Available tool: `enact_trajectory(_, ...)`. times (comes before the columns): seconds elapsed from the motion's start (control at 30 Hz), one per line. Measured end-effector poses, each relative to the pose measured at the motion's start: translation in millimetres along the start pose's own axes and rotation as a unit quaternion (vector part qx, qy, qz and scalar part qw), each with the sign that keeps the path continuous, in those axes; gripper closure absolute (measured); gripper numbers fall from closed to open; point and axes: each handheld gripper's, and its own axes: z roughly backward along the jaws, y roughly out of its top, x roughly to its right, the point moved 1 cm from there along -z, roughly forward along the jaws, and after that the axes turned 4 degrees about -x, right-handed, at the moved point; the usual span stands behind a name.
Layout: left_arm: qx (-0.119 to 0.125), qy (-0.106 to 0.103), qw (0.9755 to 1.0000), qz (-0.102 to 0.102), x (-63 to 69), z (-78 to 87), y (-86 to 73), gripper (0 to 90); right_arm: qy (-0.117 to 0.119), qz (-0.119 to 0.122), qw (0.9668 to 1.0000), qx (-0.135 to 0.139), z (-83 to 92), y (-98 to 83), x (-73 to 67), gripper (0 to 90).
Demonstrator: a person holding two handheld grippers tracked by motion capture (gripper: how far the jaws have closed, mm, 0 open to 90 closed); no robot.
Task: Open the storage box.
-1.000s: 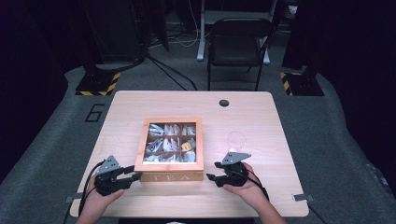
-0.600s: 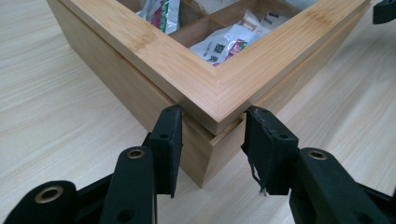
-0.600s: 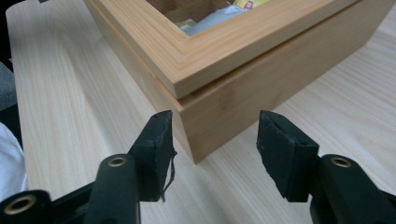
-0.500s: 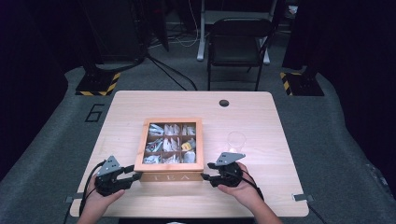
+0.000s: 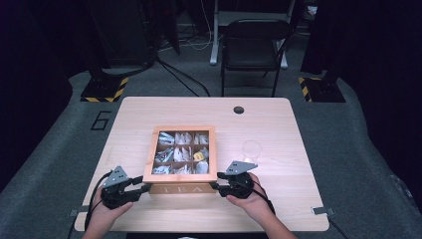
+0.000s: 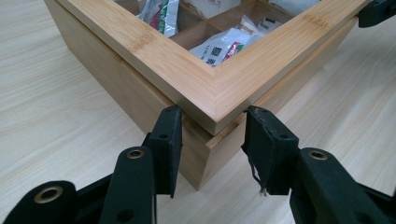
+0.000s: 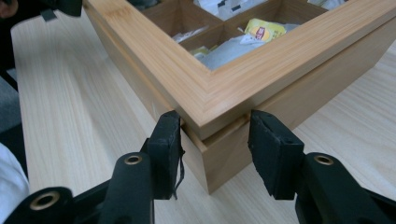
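Note:
A wooden tea box [image 5: 180, 189] marked TEA stands at the table's front middle, its windowed lid down over compartments of tea bags [image 5: 175, 153]. My left gripper [image 5: 143, 187] sits at the box's front left corner. In the left gripper view, the gripper [image 6: 210, 128] has both pads against the corner's two walls just under the lid [image 6: 219, 88]. My right gripper [image 5: 215, 186] is at the front right corner. Its jaws have just been closing, and in the right gripper view the gripper [image 7: 212, 128] has that corner [image 7: 219, 158] between its pads, which touch it.
A clear glass cup [image 5: 252, 149] stands right of the box, just beyond my right hand. A small dark hole [image 5: 239, 110] marks the far table edge. A black chair [image 5: 254, 50] stands behind the table.
My right hand slid a little left, up to the box's front right corner, and its jaws narrowed around it. The left gripper and the box stayed still.

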Motion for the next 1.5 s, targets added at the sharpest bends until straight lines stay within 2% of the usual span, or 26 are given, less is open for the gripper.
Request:
enact_trajectory(0.1,0.002,-0.005,1.0,0.008,-0.4,0.0,0.7,57.1,-0.002,0.007,1.0,0.002,0.2,0.8,-0.3,53.7)
enact_trajectory(0.17,-0.003,-0.014,0.9999,0.005,-2.9,1.9,2.7,57.0,0.003,0.007,1.0,-0.002,1.2,2.8,-0.2,53.9)
enact_trajectory(0.27,0.0,-0.012,0.9999,0.006,-2.7,2.4,4.1,57.0,0.002,0.01,0.9999,0.0,2.0,4.8,-0.4,53.7)
enact_trajectory(0.33,0.004,-0.013,0.9999,0.01,-2.8,4.2,6.7,57.0,0.004,0.006,1.0,0.004,2.9,6.8,0.1,53.0)
enact_trajectory(0.4,0.002,-0.024,0.9996,0.014,-5.0,7.4,10.9,57.0,0.01,0.006,0.9998,0.014,5.3,9.6,2.5,51.4)
enact_trajectory(0.53,0.011,-0.031,0.9993,0.019,-7.2,9.7,13.8,56.9,0.011,0.001,0.9998,0.018,9.5,13.5,3.5,49.8)
enact_trajectory(0.77,0.013,-0.039,0.9988,0.025,-9.5,12.6,19.8,56.5,0.004,0.006,0.9997,0.024,14.5,16.9,3.8,49.1)
enact_trajectory(0.83,0.017,-0.046,0.9983,0.033,-10.4,14.4,22.2,56.5,0.009,-0.003,0.9997,0.023,16.5,20.5,5.0,48.7)
enact_trajectory(1.0,0.012,-0.041,0.9988,0.026,-11.4,16.4,27.2,56.5,0.017,-0.008,0.9997,0.017,18.5,25.3,7.0,47.7)
enact_trajectory(1.13,0.002,-0.038,0.9992,0.014,-13.4,19.6,33.2,56.5,0.0,0.012,0.9998,0.017,22.1,31.4,5.4,44.3)
enact_trajectory(1.5,0.0,-0.038,0.9991,0.018,-15.1,23.1,42.9,56.5,-0.001,0.017,0.9998,0.014,27.6,42.4,5.6,44.5)
